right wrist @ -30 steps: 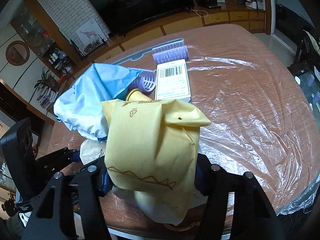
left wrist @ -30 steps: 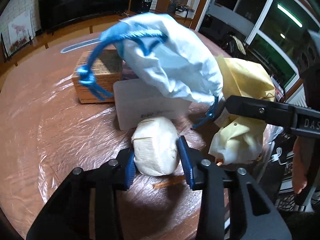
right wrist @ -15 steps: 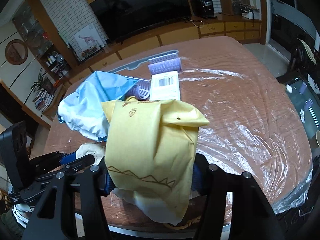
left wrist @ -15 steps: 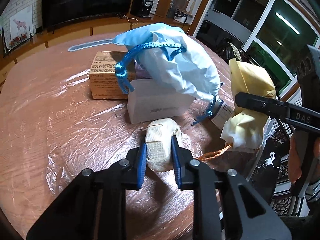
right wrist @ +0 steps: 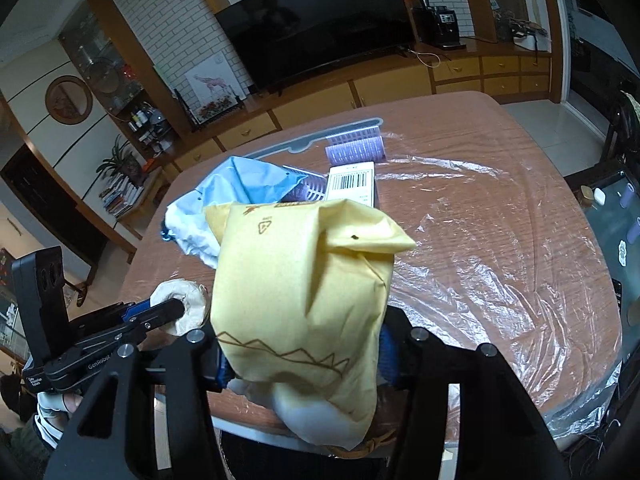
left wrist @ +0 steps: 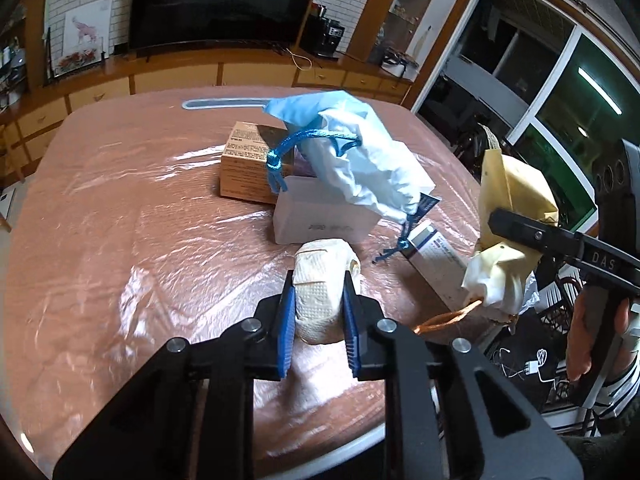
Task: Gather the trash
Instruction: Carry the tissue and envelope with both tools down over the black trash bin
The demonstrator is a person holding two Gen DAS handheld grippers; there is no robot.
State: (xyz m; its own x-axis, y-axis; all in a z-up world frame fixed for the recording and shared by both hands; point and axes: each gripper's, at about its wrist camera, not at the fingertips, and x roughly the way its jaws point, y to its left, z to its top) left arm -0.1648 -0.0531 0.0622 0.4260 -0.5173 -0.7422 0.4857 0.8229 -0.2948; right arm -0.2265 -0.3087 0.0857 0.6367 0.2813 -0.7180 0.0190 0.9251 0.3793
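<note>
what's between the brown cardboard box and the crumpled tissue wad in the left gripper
A translucent white plastic box, seen in the left wrist view, lies between the brown cardboard box and tissue wad.

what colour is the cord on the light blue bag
Dark blue, a twisted drawstring cord knotted at one end; clearest in the left wrist view.

"DAS" is printed in pale letters on the black arm of the right claw (left wrist: 504, 227); "GenRobot" sits on the black arm of the left claw (right wrist: 176, 311); box labels are too blurry to read

Dim indoor light — glare on the plastic sheet (left wrist: 120, 240), fisheye-bent edges.
</note>
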